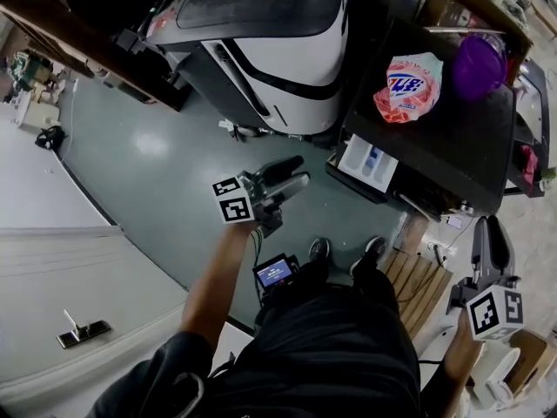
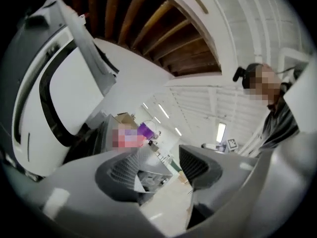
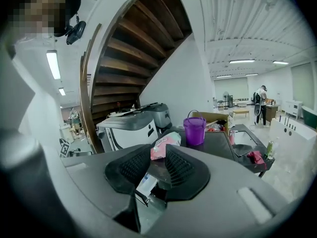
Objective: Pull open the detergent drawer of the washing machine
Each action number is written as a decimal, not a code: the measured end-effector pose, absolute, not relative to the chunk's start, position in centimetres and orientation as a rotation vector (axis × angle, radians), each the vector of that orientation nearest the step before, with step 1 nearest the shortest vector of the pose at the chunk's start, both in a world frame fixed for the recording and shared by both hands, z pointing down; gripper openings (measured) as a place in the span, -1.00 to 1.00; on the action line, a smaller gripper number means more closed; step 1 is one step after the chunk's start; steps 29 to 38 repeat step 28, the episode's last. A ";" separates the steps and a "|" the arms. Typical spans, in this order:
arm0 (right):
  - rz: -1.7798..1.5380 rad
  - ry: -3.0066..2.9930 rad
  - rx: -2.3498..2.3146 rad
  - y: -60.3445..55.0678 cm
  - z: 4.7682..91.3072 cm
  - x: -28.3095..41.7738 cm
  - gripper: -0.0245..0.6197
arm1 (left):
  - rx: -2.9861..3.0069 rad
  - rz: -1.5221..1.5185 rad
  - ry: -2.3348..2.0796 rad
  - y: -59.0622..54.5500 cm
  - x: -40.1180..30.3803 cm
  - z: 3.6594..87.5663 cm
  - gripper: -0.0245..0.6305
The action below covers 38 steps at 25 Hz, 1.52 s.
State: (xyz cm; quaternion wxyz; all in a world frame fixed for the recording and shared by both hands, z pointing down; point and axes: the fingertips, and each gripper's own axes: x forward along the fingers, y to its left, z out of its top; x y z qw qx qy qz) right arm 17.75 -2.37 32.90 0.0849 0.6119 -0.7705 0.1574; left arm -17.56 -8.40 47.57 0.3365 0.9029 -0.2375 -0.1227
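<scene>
The washing machine point(image 1: 435, 138) is a dark box at the right of the head view. Its detergent drawer point(image 1: 369, 163) stands pulled out, with white compartments showing. A pink detergent bag point(image 1: 409, 86) and a purple bucket point(image 1: 479, 64) sit on its top. My left gripper point(image 1: 287, 179) hovers left of the drawer, clear of it, with its jaws apart and nothing between them point(image 2: 161, 165). My right gripper point(image 1: 491, 238) is held low at the right, apart from the machine. Its jaws point(image 3: 158, 165) stand a narrow gap apart and empty, pointing toward the drawer point(image 3: 146, 183) and the bag point(image 3: 161, 146).
A large white and grey machine point(image 1: 278, 50) stands left of the washer, under a wooden staircase point(image 3: 129, 48). A slatted wooden pallet point(image 1: 419, 279) lies by my feet. A cardboard box point(image 1: 452, 7) sits behind the washer. Another person point(image 3: 260, 103) stands far off.
</scene>
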 end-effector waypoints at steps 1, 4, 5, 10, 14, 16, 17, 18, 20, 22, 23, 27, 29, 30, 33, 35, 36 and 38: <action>0.454 -2.311 1.815 -2.2 32.5 17.3 -0.63 | 2.406 -0.258 -0.656 -8.2 -17.7 46.6 -0.10; 0.416 -2.350 1.759 -1.6 31.7 15.6 -0.87 | 2.559 -0.134 -0.709 -7.2 -17.7 42.9 -0.08; 0.410 -2.354 1.747 -1.4 31.4 15.1 -0.90 | 2.603 -0.122 -0.718 -6.9 -17.7 41.5 -0.06; 0.329 -2.369 1.756 -0.4 29.8 14.3 -0.90 | 2.872 0.089 -0.926 -6.0 -17.5 35.3 -0.04; 0.303 -2.354 1.797 0.7 28.7 14.8 -0.90 | 3.026 0.194 -1.020 -4.9 -16.5 31.0 -0.04; 0.292 -2.352 1.822 1.2 28.5 15.2 -0.90 | 3.060 0.179 -1.025 -4.2 -16.0 29.2 -0.04; 0.285 -2.353 1.834 1.4 28.4 15.4 -0.90 | 3.073 0.170 -1.018 -3.9 -15.7 28.3 -0.04; 0.280 -2.352 1.844 1.7 28.4 15.7 -0.90 | 3.076 0.167 -1.006 -3.5 -15.3 27.6 -0.04; 0.278 -2.346 1.865 2.2 28.3 16.1 -0.90 | 3.073 0.178 -0.984 -2.8 -14.5 26.5 -0.04; 0.281 -2.336 1.883 2.6 28.2 16.5 -0.90 | 3.095 0.187 -0.963 -2.3 -13.9 25.7 -0.04; 0.282 -2.331 1.891 2.9 28.1 16.7 -0.90 | 3.110 0.189 -0.950 -2.0 -13.7 25.5 -0.04; 0.278 -2.319 1.917 3.7 28.0 17.5 -0.90 | 3.164 0.210 -0.912 -1.0 -12.7 24.8 -0.04; 0.275 -2.319 1.924 3.8 28.0 17.7 -0.90 | 3.175 0.218 -0.905 -0.8 -12.5 24.7 -0.04; 0.275 -2.319 1.924 3.8 28.0 17.7 -0.90 | 3.175 0.218 -0.905 -0.8 -12.5 24.7 -0.04; 0.275 -2.319 1.924 3.8 28.0 17.7 -0.90 | 3.175 0.218 -0.905 -0.8 -12.5 24.7 -0.04; 0.275 -2.319 1.924 3.8 28.0 17.7 -0.90 | 3.175 0.218 -0.905 -0.8 -12.5 24.7 -0.04; 0.275 -2.319 1.924 3.8 28.0 17.7 -0.90 | 3.175 0.218 -0.905 -0.8 -12.5 24.7 -0.04; 0.275 -2.319 1.924 3.8 28.0 17.7 -0.90 | 3.175 0.218 -0.905 -0.8 -12.5 24.7 -0.04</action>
